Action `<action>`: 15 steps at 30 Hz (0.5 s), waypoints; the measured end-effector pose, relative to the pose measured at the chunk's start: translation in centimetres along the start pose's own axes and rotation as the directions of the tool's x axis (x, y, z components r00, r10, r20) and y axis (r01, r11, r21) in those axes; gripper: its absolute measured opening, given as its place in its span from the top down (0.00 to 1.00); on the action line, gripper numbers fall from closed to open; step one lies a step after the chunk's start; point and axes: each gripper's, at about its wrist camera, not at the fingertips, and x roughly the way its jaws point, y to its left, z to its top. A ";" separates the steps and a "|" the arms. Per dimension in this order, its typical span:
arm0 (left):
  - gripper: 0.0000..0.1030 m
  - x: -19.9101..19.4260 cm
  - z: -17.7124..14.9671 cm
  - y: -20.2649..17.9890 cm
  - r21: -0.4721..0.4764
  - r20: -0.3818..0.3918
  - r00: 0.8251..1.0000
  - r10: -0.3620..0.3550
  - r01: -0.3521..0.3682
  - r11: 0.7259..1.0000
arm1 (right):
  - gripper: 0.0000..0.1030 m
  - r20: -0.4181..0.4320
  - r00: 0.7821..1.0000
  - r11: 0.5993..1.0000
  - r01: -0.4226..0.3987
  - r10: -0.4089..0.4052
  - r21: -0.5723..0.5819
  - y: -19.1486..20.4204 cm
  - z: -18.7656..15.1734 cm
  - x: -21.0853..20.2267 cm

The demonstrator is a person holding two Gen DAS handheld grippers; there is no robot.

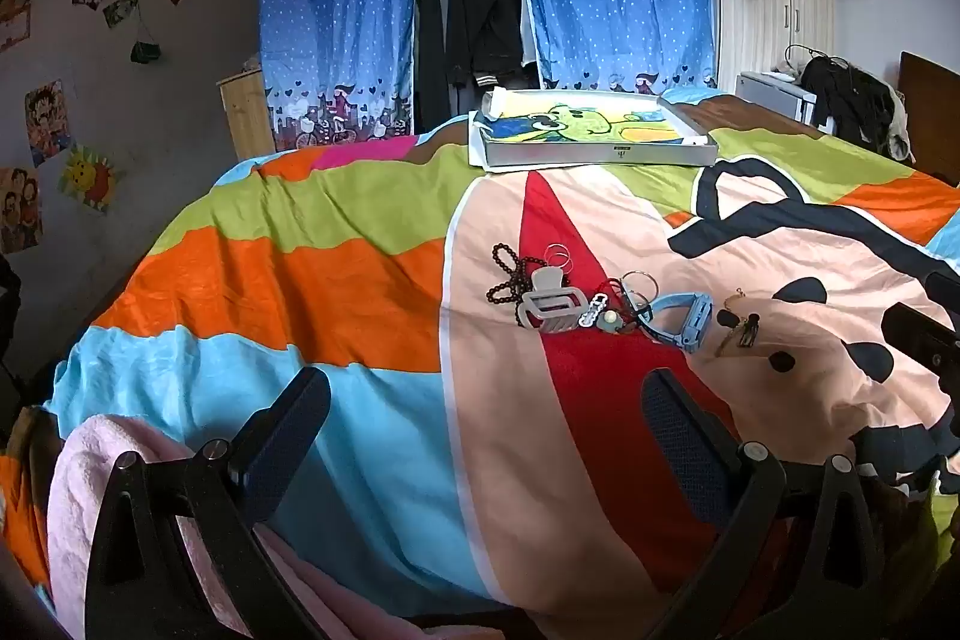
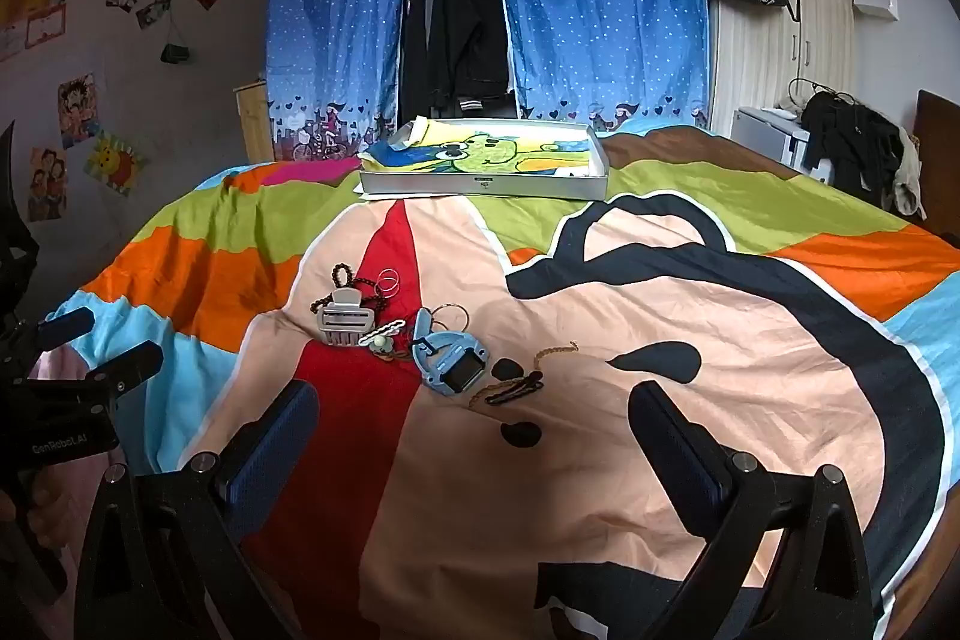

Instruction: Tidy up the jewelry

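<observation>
Your left gripper (image 1: 486,400) has its jaws wide apart and holds nothing. Your right gripper (image 2: 474,412) is the same: jaws wide, nothing in them. Both hang over the near part of the bed (image 1: 360,280), which has a bright cover of orange, green, blue, red and peach.

The jewelry lies in a small bunch on the cover, in front of both grippers and not touching them. On the left of the bunch is a string of dark beads (image 2: 342,274), and a grey hair claw (image 2: 345,325) sits on top of it. Thin rings (image 2: 389,280) lie just beside the beads. Next comes a small white clip (image 2: 381,327), then a blue watch (image 2: 450,361) with a key ring (image 2: 450,316) behind it. To the right of the watch is a black hair clip (image 2: 510,391) lying on a thin gold chain (image 2: 555,352).

Farther back on the bed is a flat white box (image 2: 486,184) with a yellow and green picture inside. It is well apart from the bunch.

Behind the bed hang blue curtains (image 2: 336,28).

From your right camera you can see your left gripper (image 2: 99,346) off to the left.
</observation>
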 end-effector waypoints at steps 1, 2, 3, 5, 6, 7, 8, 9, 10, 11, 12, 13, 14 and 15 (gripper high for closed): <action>0.01 0.0 0.0 0.0 0.000 0.001 1.000 0.001 -0.001 1.000 | 0.00 0.000 1.000 1.000 0.000 0.000 -0.001 0.0 0.0 0.0; 0.01 0.0 0.0 -0.1 0.002 0.001 1.000 0.002 -0.002 1.000 | 0.00 0.000 1.000 1.000 -0.001 0.001 -0.001 0.0 0.0 0.0; 0.01 0.0 0.0 -0.1 0.001 0.000 1.000 0.001 -0.001 1.000 | 0.00 0.000 1.000 1.000 0.000 0.000 0.002 -0.1 0.0 0.0; 0.01 0.0 0.0 -0.1 0.002 0.000 1.000 0.000 0.000 1.000 | 0.00 0.000 1.000 1.000 -0.001 0.001 0.002 -0.1 0.0 0.0; 0.01 0.0 0.0 -0.1 0.003 0.000 1.000 0.000 0.000 1.000 | 0.00 0.000 1.000 1.000 -0.001 0.001 0.002 -0.1 0.0 0.0; 0.01 0.0 -0.1 -0.2 0.003 0.001 1.000 -0.001 0.001 1.000 | 0.00 0.000 1.000 1.000 -0.001 0.001 0.002 -0.1 0.0 0.0; 0.01 -0.1 -0.1 -0.2 0.004 0.001 1.000 0.000 0.000 1.000 | 0.00 0.000 1.000 1.000 -0.001 0.001 0.002 -0.1 0.0 0.0; 0.01 -0.2 -0.1 -0.3 0.006 0.003 1.000 0.001 -0.001 1.000 | 0.00 0.000 1.000 1.000 -0.001 0.001 0.001 -0.1 0.0 0.0; 0.01 -0.2 -0.1 -0.3 0.007 0.005 1.000 0.002 -0.002 1.000 | 0.00 0.000 1.000 1.000 0.000 0.000 0.002 -0.1 0.0 0.0; 0.01 -0.3 -0.2 -0.4 0.008 0.006 1.000 0.003 -0.003 1.000 | 0.00 0.000 1.000 1.000 0.000 0.000 0.002 -0.1 0.0 0.0; 0.01 -0.1 0.0 -0.3 0.003 0.002 1.000 0.001 -0.001 1.000 | 0.00 0.000 1.000 1.000 0.000 0.000 0.003 -0.1 0.0 0.0; 0.01 -0.1 0.0 -0.3 0.002 0.001 1.000 0.001 -0.001 1.000 | 0.00 0.000 1.000 1.000 0.000 0.000 0.003 -0.1 0.0 0.0; 0.01 -0.1 0.0 -0.4 0.002 0.001 1.000 0.002 -0.002 1.000 | 0.00 0.000 1.000 1.000 0.000 0.000 0.003 -0.1 0.0 0.0; 0.01 -0.1 0.0 -0.4 0.002 0.002 1.000 0.002 -0.002 1.000 | 0.00 0.000 1.000 1.000 0.000 0.000 0.003 -0.1 0.0 0.0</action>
